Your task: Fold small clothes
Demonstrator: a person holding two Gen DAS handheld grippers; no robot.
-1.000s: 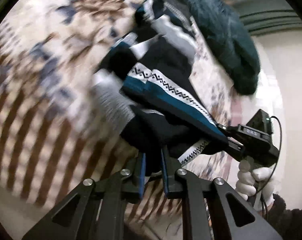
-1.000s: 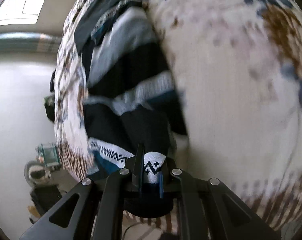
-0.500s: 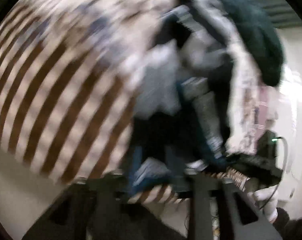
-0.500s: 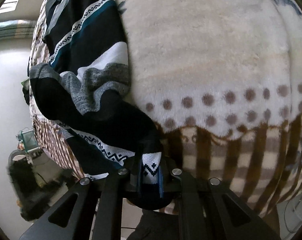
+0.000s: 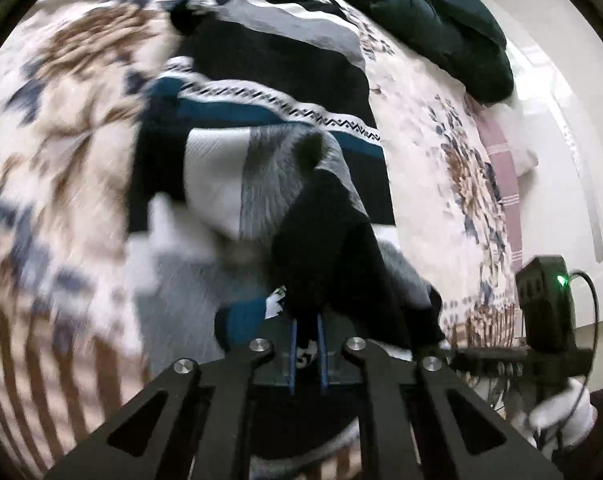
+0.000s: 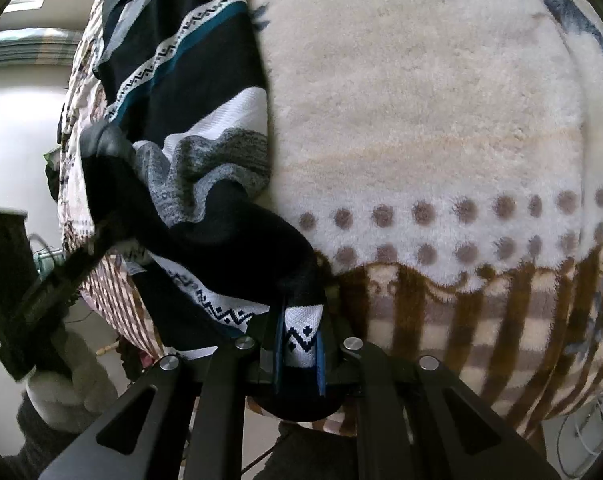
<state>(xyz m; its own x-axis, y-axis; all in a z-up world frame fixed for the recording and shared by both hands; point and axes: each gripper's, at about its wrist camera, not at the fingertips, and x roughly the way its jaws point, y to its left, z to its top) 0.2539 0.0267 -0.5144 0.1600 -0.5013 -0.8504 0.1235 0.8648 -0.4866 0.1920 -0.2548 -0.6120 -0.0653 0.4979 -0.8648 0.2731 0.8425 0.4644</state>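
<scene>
A small knitted sweater (image 5: 261,92) in black, teal, grey and white bands with zigzag trim lies stretched on a patterned blanket (image 5: 61,92). My left gripper (image 5: 306,344) is shut on a black edge of the sweater near the blanket's front edge. My right gripper (image 6: 299,348) is shut on a white zigzag-trimmed edge of the sweater (image 6: 197,92), whose body runs away up the left of the right wrist view. The right gripper's body shows at the lower right of the left wrist view (image 5: 545,312). The left gripper's body shows at the left of the right wrist view (image 6: 41,292).
A dark green garment (image 5: 421,12) lies heaped at the blanket's far end. A pink striped cloth (image 5: 501,152) lies at the right edge. The cream blanket (image 6: 421,120) has brown dots and stripes near its front edge, with floor below it.
Both grippers have pulled the sweater toward the blanket's front edge, and it now lies longer and flatter. The left view has swung and is still blurred. Both grips have held.
</scene>
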